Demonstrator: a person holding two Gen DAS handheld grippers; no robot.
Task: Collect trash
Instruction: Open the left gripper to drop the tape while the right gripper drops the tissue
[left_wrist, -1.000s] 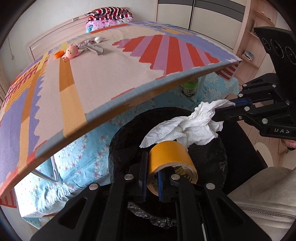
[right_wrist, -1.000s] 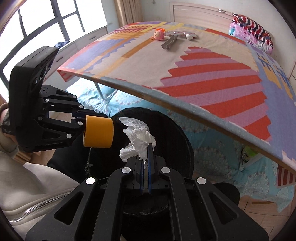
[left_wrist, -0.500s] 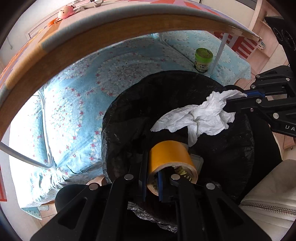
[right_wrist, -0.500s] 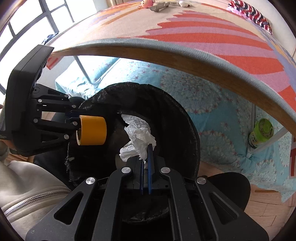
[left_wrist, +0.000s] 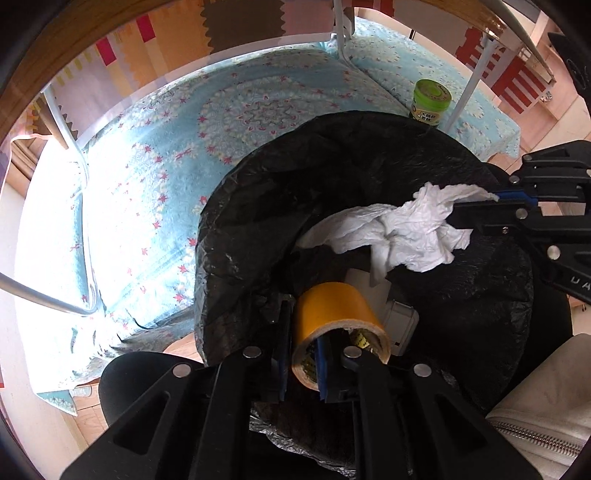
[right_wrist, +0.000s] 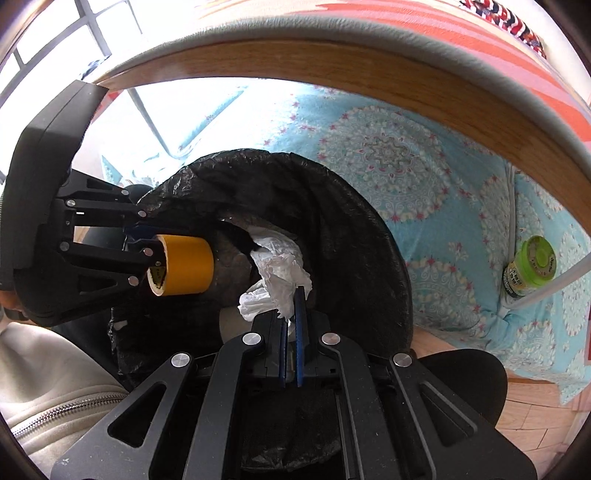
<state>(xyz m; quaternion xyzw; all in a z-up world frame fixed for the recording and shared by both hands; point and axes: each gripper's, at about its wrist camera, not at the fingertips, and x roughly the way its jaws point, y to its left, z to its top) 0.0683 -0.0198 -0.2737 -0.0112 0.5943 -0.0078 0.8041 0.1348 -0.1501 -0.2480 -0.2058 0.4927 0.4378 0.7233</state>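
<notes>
Underneath the counter (right_wrist: 369, 70) now, both views look down into the black-lined bin (left_wrist: 258, 206), where a second ago they looked across the striped cloth on top; both grippers have dropped over the bin mouth, so release looks near. Nearest, the left gripper (left_wrist: 306, 354) has its jaws pinching the wall of the yellow tape roll (left_wrist: 332, 310), just above white scraps inside. Beside it, the right gripper (right_wrist: 291, 314), angled inward, has jaws narrow on the crumpled tissue (right_wrist: 277, 269). Farther off, a green jar (left_wrist: 430, 99) stands on the blue mat (left_wrist: 147, 184)
</notes>
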